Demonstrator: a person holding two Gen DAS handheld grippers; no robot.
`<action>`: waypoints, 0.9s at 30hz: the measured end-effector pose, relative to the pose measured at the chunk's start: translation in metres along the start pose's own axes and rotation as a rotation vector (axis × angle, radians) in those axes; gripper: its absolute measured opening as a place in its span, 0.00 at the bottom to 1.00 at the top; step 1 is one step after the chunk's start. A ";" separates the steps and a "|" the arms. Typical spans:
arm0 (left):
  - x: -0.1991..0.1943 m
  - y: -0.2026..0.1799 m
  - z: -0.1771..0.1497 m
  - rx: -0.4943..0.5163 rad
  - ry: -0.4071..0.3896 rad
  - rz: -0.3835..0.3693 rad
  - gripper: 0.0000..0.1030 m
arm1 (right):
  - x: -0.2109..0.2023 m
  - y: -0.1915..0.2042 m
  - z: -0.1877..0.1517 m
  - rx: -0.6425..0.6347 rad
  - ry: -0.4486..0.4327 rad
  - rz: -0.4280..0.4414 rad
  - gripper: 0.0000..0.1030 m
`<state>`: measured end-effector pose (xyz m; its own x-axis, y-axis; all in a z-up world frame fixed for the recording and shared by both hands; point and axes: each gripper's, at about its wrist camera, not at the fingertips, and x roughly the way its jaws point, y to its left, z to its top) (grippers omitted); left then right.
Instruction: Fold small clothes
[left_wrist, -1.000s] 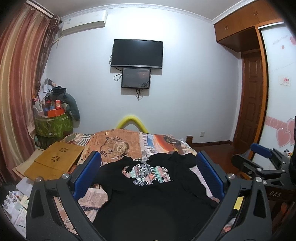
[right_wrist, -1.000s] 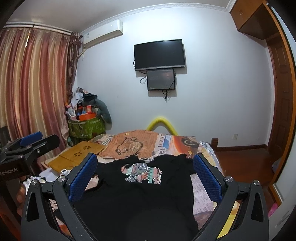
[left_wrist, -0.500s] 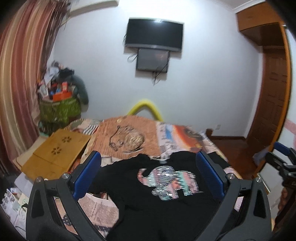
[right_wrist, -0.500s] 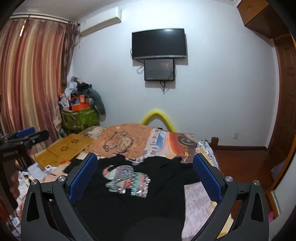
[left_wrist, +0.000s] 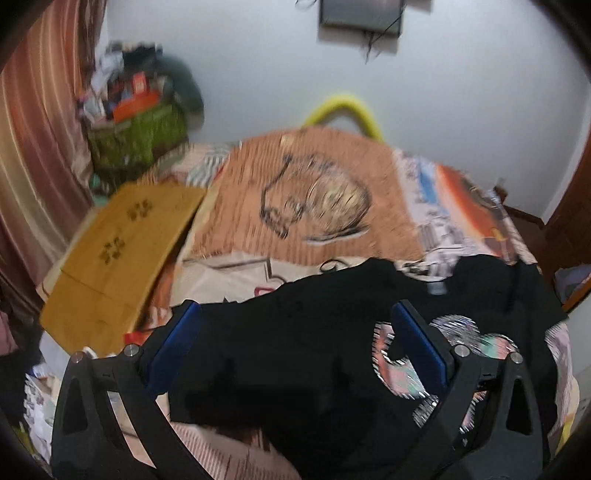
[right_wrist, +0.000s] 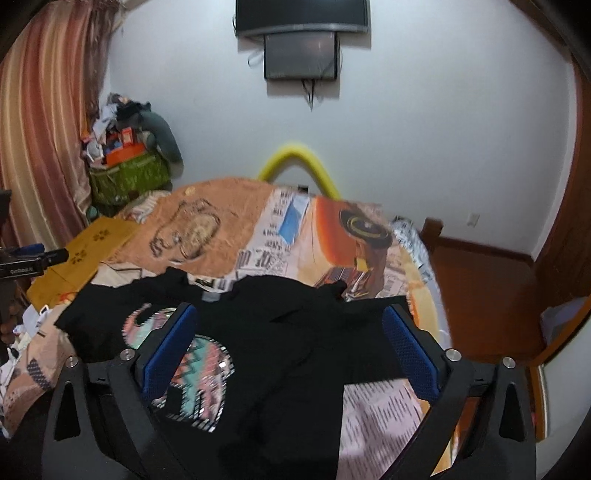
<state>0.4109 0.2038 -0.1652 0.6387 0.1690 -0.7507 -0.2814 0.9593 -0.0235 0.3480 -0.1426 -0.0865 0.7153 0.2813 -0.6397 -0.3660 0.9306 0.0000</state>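
Observation:
A black T-shirt (left_wrist: 295, 354) with a sparkly patterned elephant print (left_wrist: 480, 347) lies spread on the bed, rumpled. My left gripper (left_wrist: 295, 347) hovers open above the shirt's left part, nothing between its blue pads. In the right wrist view the same shirt (right_wrist: 288, 332) shows the elephant print (right_wrist: 199, 373) at the left, and my right gripper (right_wrist: 291, 350) is open over the shirt's right half. The left gripper's tip (right_wrist: 33, 258) pokes in at that view's left edge.
The bed carries a patterned orange cover (left_wrist: 314, 192). A wooden lap board (left_wrist: 118, 251) lies at the bed's left, a cluttered green basket (left_wrist: 136, 136) stands behind it. A yellow foam arch (right_wrist: 299, 162), a wall screen (right_wrist: 301, 55), and wooden floor (right_wrist: 480, 273) at right.
Both grippers have tilted down and dropped closer to the shirt. The left one has shifted left, the right one right, so the elephant print slid sideways in each view.

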 end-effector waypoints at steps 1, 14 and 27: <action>0.017 0.003 0.002 -0.007 0.024 -0.001 1.00 | 0.009 -0.002 0.002 -0.004 0.014 0.005 0.94; 0.145 -0.039 0.016 0.070 0.210 -0.152 0.88 | 0.148 -0.010 0.019 -0.106 0.223 0.030 0.85; 0.183 -0.069 0.000 0.163 0.271 -0.098 0.06 | 0.189 0.006 0.012 -0.212 0.281 0.030 0.38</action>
<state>0.5470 0.1686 -0.3006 0.4371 0.0283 -0.8990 -0.0950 0.9954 -0.0149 0.4884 -0.0807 -0.1979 0.5214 0.2049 -0.8284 -0.5208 0.8454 -0.1187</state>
